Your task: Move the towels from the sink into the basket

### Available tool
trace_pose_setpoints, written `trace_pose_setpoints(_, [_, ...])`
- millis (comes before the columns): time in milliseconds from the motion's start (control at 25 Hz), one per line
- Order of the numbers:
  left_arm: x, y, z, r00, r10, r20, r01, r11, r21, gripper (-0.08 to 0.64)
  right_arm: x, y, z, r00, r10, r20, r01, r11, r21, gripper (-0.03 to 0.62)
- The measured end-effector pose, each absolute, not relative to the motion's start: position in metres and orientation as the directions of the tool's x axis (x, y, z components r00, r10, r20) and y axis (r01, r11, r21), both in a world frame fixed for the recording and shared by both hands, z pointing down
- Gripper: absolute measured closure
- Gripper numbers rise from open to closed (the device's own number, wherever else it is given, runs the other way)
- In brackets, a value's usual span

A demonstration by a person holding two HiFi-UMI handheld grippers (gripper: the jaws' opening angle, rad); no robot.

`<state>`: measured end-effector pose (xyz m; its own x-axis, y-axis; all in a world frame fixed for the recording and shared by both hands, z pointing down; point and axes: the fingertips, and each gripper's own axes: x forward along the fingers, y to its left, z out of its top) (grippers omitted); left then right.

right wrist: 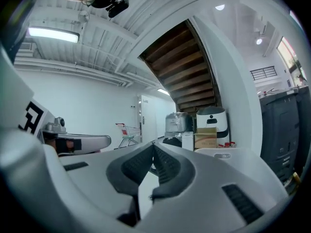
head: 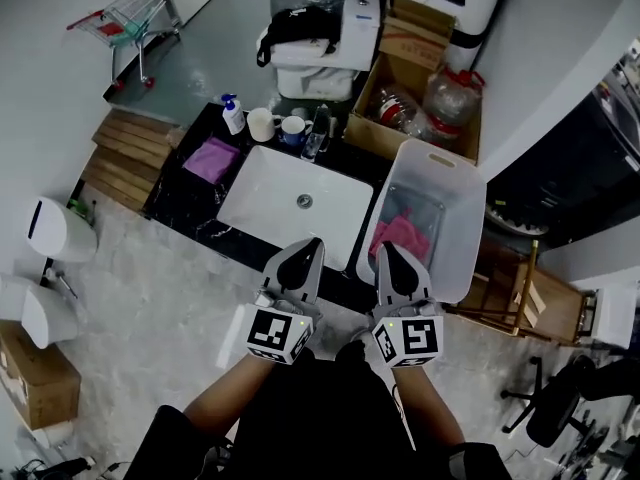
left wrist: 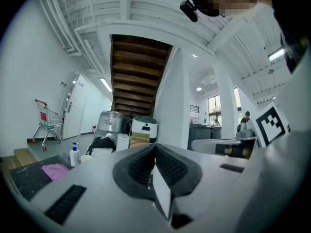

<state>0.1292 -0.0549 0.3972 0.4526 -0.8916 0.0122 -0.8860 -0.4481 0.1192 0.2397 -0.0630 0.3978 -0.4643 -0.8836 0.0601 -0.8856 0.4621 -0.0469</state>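
A pink towel (head: 405,234) lies in the basket (head: 441,164); the sink (head: 262,200) looks empty. The left claw (head: 311,245) and right claw (head: 386,249) are clenched on nothing. Probably only a check of the sink remains, with both claws kept off the basket's rim.

On the black counter (head: 185,206) a soap bottle (head: 232,115) stood beside a mug (head: 263,124) and a second mug (head: 293,130), with what looked like a clear bottle (head: 316,131) just right of them. Behind, a cardboard box (head: 366,103) held plastic bottles (head: 452,96). A black bag (head: 298,26) lay on a white unit (head: 330,63), a red cart (head: 130,23) stood far left, an office chair (head: 560,408) lower right.
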Motion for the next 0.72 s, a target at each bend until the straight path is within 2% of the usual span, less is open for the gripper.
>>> trace_pose_setpoints(360, [-0.025,-0.039,0.413,0.403,-0.914,0.052,-0.909,-0.392,0.142,0.546,0.094,-0.056,0.413,-0.5,-0.858,0.119,-0.866,0.498,-0.05,0.577])
trace_pose_setpoints(720, [-0.111,-0.044,0.429,0.365,-0.928,0.076,-0.92,-0.347,0.18,0.545,0.0,-0.072,0.408,-0.544,-0.835,0.088,-0.839,0.543,-0.029,0.577])
